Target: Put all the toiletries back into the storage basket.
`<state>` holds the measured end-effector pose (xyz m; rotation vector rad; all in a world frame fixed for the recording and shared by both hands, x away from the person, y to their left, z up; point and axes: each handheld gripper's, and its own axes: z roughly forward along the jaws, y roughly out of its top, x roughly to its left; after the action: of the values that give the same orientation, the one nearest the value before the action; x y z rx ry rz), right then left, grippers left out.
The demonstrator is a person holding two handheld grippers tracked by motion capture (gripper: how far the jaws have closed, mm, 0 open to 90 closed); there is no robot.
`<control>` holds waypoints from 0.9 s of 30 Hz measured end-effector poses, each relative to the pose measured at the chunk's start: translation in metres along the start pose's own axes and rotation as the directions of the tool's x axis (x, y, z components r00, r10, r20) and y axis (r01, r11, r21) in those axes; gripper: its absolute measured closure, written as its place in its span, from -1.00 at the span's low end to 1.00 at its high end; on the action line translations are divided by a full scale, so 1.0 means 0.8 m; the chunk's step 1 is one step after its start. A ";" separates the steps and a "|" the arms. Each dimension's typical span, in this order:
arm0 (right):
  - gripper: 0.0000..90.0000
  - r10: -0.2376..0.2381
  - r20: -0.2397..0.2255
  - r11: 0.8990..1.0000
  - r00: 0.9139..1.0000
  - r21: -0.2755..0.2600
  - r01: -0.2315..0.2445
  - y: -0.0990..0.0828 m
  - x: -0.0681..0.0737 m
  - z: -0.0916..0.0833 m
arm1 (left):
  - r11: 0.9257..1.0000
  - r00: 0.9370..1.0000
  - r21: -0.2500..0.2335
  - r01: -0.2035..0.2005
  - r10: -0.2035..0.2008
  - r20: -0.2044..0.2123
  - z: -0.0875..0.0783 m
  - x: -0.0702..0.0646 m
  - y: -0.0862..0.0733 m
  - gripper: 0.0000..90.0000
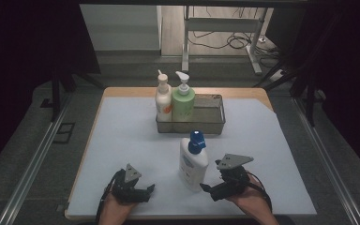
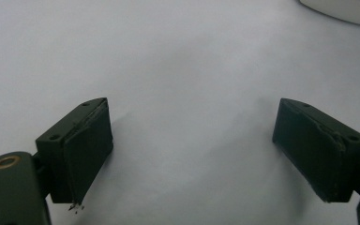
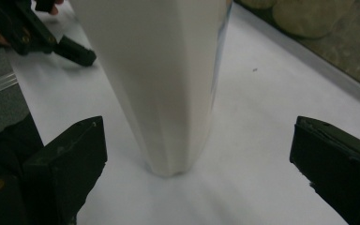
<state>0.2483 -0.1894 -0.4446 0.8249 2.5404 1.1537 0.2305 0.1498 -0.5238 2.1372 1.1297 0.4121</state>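
While both hands rest low at the table's near edge, the right gripper point(image 1: 209, 189) points left, spread wide, at the upright white blue-capped plastic bottle point(image 1: 193, 161). Left of it, the left gripper point(image 1: 146, 191) lies spread over bare white tabletop point(image 1: 122, 136).

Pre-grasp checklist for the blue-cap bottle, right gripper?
1. Right gripper open: ok.
2. White bottle with blue cap upright on the table: ok.
3. Bottle lined up between the fingers: ok; it stands ahead of them, untouched.
4. Left gripper open, nothing between its fingers: ok.
5. Free room in the mesh basket beside the cream pump bottle and green pump bottle: ok, its right half.
6. Cap shut tight: cannot tell.
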 end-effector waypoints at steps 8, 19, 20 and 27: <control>-0.85 -0.003 0.008 1.000 1.000 -0.012 0.004 0.024 0.007 0.006 | 1.000 1.000 0.000 0.000 0.000 0.001 0.000 0.000 0.000 -0.73; -0.79 0.018 0.025 0.999 1.000 -0.037 -0.017 0.043 0.011 0.016 | 1.000 1.000 -0.001 0.001 -0.001 0.000 0.000 0.000 0.000 -0.73; -0.78 0.018 0.027 0.999 0.999 -0.041 -0.017 0.044 0.011 0.017 | 1.000 1.000 -0.001 0.000 0.000 0.001 0.000 0.000 0.000 -0.73; -0.68 0.012 0.046 0.999 0.999 -0.046 -0.010 0.050 0.014 0.026 | 1.000 1.000 -0.001 0.000 0.000 0.001 0.000 0.000 0.000 -0.73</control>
<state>0.2638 -0.1483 -0.4283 0.8454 2.4656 1.1780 0.2305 0.1498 -0.5240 2.1363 1.1293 0.4117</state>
